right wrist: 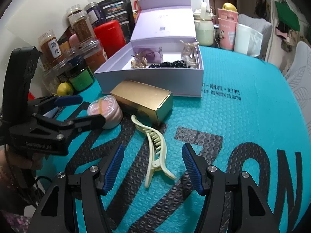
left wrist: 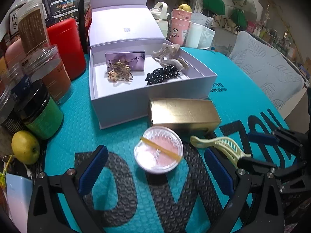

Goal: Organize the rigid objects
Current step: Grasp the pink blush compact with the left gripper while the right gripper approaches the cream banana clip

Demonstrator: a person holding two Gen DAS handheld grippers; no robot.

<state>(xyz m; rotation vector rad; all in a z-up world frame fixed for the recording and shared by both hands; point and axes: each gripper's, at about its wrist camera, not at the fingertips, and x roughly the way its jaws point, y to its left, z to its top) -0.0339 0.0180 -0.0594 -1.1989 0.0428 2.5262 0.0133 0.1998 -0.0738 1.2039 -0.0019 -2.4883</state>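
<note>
We see a pale yellow hair clip [right wrist: 155, 151], long and toothed, lying flat just in front of the gold box [right wrist: 143, 101], between our right gripper [right wrist: 153, 166] fingers, spread wide. Our left gripper [left wrist: 155, 174] fingers, also apart, flank the round pink container [left wrist: 158, 152] beside that box, on the teal bubble-textured counter [right wrist: 243, 120] in a cluttered room

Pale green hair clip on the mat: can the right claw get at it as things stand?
Probably yes. The right claw is open and the hair clip lies flat on the mat between its fingers, with nothing over it. The gold box sits beyond the clip's far tip, apart from the grasp area.
</note>
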